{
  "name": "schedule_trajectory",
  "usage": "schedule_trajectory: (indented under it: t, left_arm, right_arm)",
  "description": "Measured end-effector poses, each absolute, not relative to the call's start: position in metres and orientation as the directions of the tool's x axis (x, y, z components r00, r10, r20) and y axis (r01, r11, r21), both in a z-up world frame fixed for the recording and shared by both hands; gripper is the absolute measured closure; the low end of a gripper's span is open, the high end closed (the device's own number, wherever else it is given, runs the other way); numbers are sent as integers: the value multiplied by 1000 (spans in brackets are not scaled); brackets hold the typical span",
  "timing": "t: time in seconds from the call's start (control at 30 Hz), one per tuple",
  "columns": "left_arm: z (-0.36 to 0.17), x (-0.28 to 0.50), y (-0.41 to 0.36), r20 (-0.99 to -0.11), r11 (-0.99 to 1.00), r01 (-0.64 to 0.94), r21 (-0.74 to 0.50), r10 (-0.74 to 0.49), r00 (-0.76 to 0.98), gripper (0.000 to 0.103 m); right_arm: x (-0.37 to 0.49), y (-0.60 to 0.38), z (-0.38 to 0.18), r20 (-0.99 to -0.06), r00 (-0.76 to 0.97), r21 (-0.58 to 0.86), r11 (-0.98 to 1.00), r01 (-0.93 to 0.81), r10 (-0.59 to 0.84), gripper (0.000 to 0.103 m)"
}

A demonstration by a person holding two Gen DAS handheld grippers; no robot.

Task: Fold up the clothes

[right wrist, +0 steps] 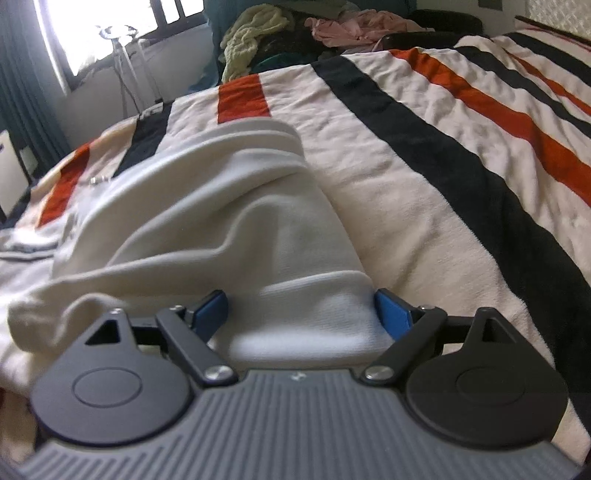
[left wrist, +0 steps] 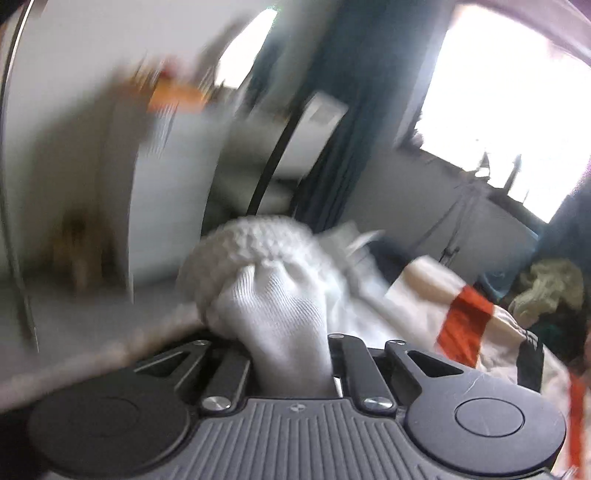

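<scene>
The soft, limp white knit garment [right wrist: 207, 206] lies rumpled on the striped bed blanket [right wrist: 424, 155], the left gripper [left wrist: 291, 354] pinching a bunch, the right gripper [right wrist: 299, 314] wide around its hem, the firmer hold

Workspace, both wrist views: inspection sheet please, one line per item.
Surface: bed under a striped blanket, cream with black and orange bands.
Job's things: white knit garment lies rumpled on the blanket.
Clutter: heap of clothes at the far end of the bed.
Grippers: left tool shut on a bunched part of the garment; right tool open, blue pads either side of a fold.
Cables: dark line in the blurred left view, cannot tell what.
Surroundings: window, dark curtain.
</scene>
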State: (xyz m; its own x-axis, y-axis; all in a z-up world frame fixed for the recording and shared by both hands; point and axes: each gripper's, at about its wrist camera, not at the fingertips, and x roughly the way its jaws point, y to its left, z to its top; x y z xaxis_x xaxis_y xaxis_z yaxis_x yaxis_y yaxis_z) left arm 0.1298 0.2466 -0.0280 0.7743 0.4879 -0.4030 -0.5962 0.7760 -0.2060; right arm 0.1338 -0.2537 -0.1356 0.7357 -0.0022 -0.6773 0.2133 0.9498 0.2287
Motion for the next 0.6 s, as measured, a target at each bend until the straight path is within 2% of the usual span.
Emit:
schedule_trajectory:
  t: [0.07, 0.2, 0.37, 0.43, 0.6]
  left_arm:
    - [-4, 130, 215, -315, 818, -560, -132, 501, 806, 94]
    - [37, 128, 144, -155, 868, -491, -71, 477, 865, 94]
    - [71, 126, 33, 32, 932, -361, 27, 360, 932, 94]
    - [77, 124, -11, 78, 951, -304, 60, 299, 951, 94]
    - [25, 130, -104, 38, 974, -169, 153, 165, 986, 94]
  right_arm:
    - [130, -260, -130, -658, 753, 257, 937, 238, -11, 16]
    - [123, -279, -119, -620, 783, 316, 902, 294, -38, 16]
    - [114, -304, -107, -587, 807, 393, 848, 355, -66, 16]
    - [109, -318, -102, -586, 806, 429, 812, 396, -83, 16]
    - [87, -364, -85, -533, 832, 552, 682, 480, -154, 16]
